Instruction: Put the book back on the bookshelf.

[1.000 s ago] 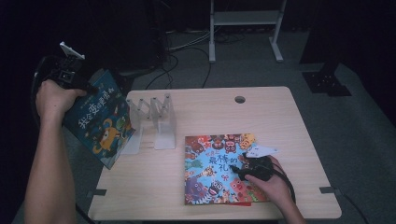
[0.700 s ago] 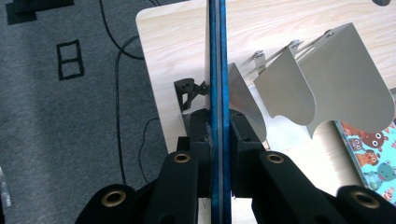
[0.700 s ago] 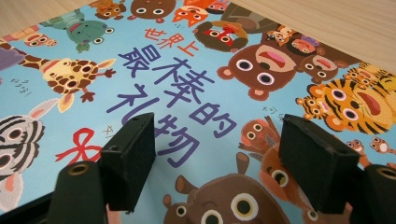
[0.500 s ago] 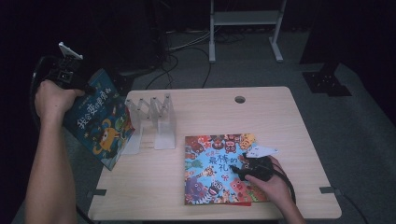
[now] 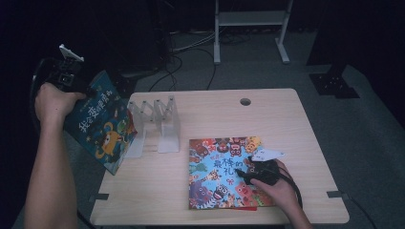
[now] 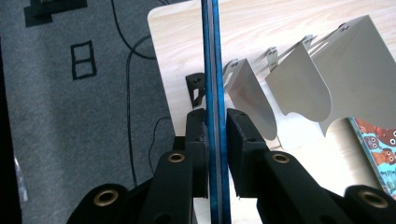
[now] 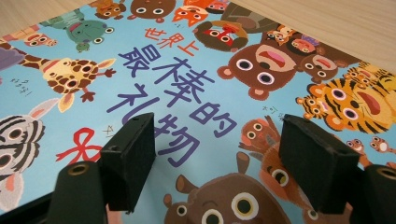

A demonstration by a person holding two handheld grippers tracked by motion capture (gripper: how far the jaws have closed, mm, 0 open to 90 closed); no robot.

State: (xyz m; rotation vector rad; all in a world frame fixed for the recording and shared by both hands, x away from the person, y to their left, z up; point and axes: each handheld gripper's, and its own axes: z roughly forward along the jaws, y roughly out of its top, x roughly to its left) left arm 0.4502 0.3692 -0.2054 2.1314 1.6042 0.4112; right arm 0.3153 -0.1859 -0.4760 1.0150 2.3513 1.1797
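Dark blue picture book held off the table's left edge, a second book lying flat

The left hand-held gripper (image 6: 215, 140) has the dark blue book (image 5: 98, 125) edge-on between its jaws, which have just been easing apart; its cover shows pale characters and an orange creature, tilted beside the clear divider rack (image 5: 155, 125). The right hand-held gripper (image 7: 217, 154), jaws apart, rests on the light blue animal book (image 5: 217, 174) lying flat on the table (image 5: 286, 119).
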